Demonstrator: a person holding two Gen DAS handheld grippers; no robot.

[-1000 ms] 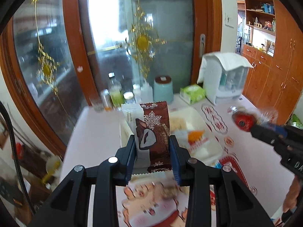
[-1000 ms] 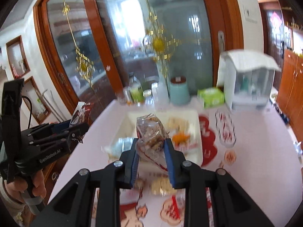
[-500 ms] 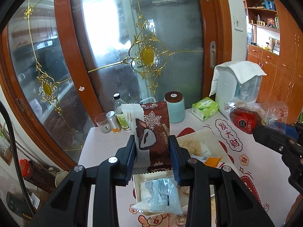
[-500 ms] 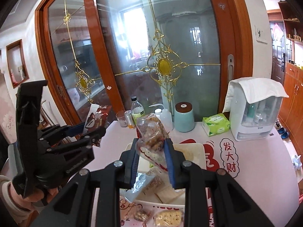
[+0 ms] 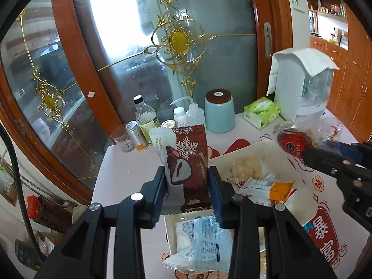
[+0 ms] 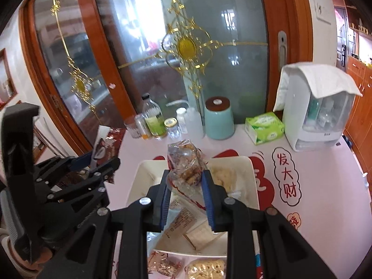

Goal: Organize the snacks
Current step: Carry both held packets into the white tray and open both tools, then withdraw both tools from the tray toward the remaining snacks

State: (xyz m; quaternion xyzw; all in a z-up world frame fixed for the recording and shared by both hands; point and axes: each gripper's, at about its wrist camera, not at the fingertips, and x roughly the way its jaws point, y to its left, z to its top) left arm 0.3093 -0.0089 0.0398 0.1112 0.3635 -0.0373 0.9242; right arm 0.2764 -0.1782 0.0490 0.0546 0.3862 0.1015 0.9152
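My left gripper (image 5: pixel 187 179) has a brown snack packet with a white snowflake (image 5: pixel 188 160) upright between its pads, over the near-left corner of the white tray (image 5: pixel 262 145). Its jaws are opening, but the pads still touch the packet. My right gripper (image 6: pixel 186 181) is shut on a clear bag of brown snacks (image 6: pixel 186 160) above the middle of the tray (image 6: pixel 144 169), which holds several wrapped snacks. In the left wrist view the bag (image 5: pixel 293 141) hangs over the tray's right rim. In the right wrist view the brown packet (image 6: pixel 102 144) sits left of the tray.
Along the table's far edge, in front of the glass door, stand bottles (image 5: pixel 145 118), a glass (image 5: pixel 122 139), a teal canister (image 5: pixel 219 111), a green tissue box (image 5: pixel 261 112) and a cloth-covered white appliance (image 5: pixel 302 83). Loose snack packs (image 6: pixel 205 268) lie before the tray. The table's left edge (image 5: pixel 100 179) drops off.
Both grippers have carried their packets forward and a little down over the tray, which now looks nearer and larger. Both packets sit between the pads as before.
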